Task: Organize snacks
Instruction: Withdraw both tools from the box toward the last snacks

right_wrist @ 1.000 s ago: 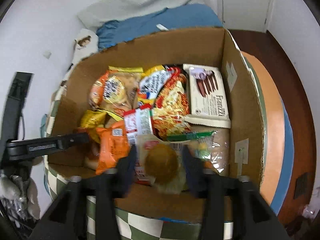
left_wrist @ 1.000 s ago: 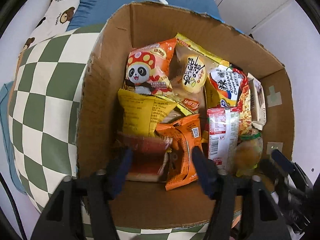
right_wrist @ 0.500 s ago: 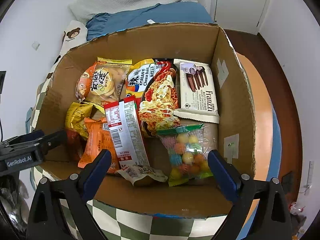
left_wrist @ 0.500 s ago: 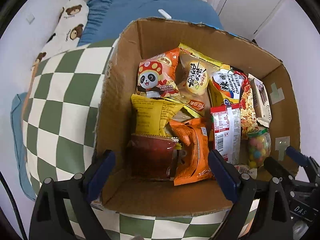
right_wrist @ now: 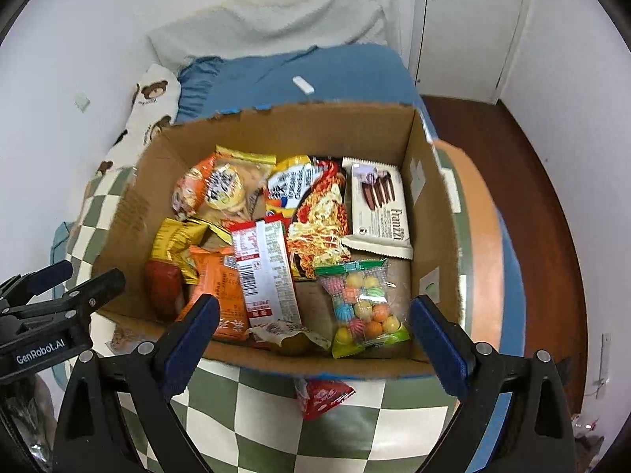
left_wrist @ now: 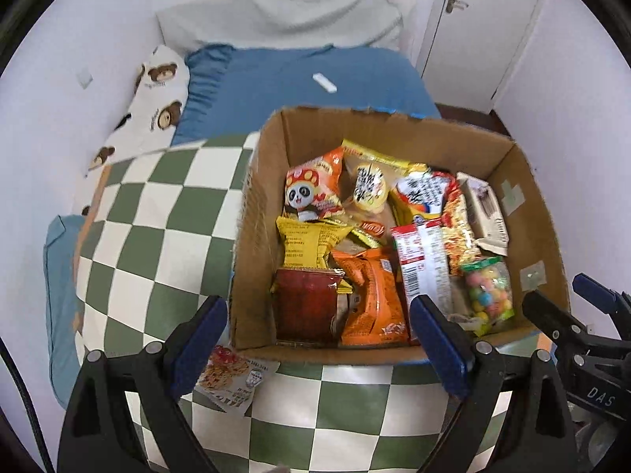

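Note:
A cardboard box stands on a green-and-white checked cushion and holds several snack packets. Among them are a dark red packet, an orange packet, a bag of coloured candy balls and a Franzzi wafer pack. My left gripper is open and empty, above the box's near edge. My right gripper is open and empty, also above the near edge. A cookie packet lies on the cushion outside the box's near left corner. A red packet lies outside the near wall.
The checked cushion lies on a bed with a blue pillow and a bear-print pillow. White walls stand at left and right. A door is at the back right. Dark wooden floor shows at right.
Both grippers let go of their packets inside the box, opened wide and drew back and up. The dark red packet and the round pastry packet now lie in the box.

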